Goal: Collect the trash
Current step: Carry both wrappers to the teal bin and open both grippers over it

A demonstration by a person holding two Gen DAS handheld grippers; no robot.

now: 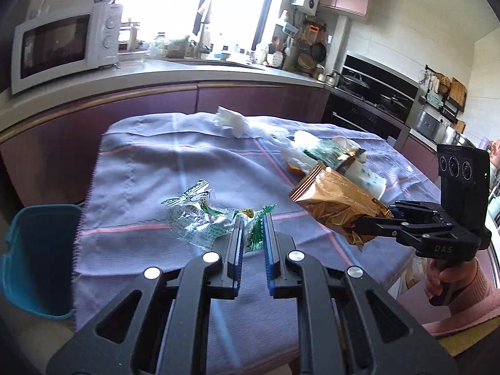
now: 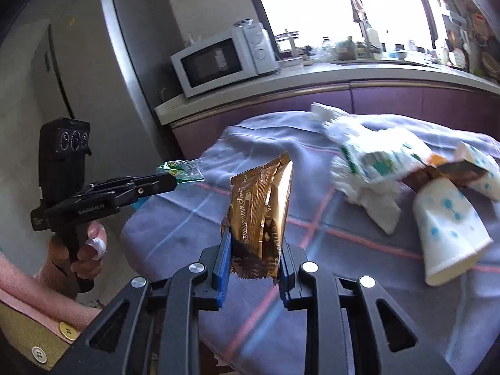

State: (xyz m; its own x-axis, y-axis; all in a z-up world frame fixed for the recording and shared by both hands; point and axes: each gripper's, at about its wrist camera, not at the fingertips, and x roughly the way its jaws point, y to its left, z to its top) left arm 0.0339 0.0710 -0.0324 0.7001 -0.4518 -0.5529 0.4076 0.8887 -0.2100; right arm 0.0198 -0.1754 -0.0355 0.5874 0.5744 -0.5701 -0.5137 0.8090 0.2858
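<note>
A: Left gripper (image 1: 253,218): jaws narrow, clamped on the edge of a clear wrapper with green print (image 1: 200,215); wrapper lifted clear of the cloth, hanging off the fingertips toward the left.

B: Right gripper (image 2: 254,243): blue pads pressed on the lower end of a gold foil packet (image 2: 262,209); packet upright between the fingers, raised above the cloth; seen from the left wrist view too, sticking out of the jaws toward the middle of the table.

A: Below both tools: table under a pale blue cloth with pink stripes (image 1: 150,156); teal bin (image 1: 40,256) on the floor, just beside the table's left edge.

B: Remaining trash at the far right part of the cloth: white paper cup with blue dots (image 2: 450,228) on its side; crumpled white and green plastic wrapper (image 2: 372,159) just beside it; white crumpled piece (image 1: 229,118) near the far edge.

A: Hands: one on each grip handle, pink sleeves; left hand (image 2: 82,250) with a white wrap on one finger.

B: Behind the table: purple cabinets, counter, white microwave (image 1: 62,47).
</note>
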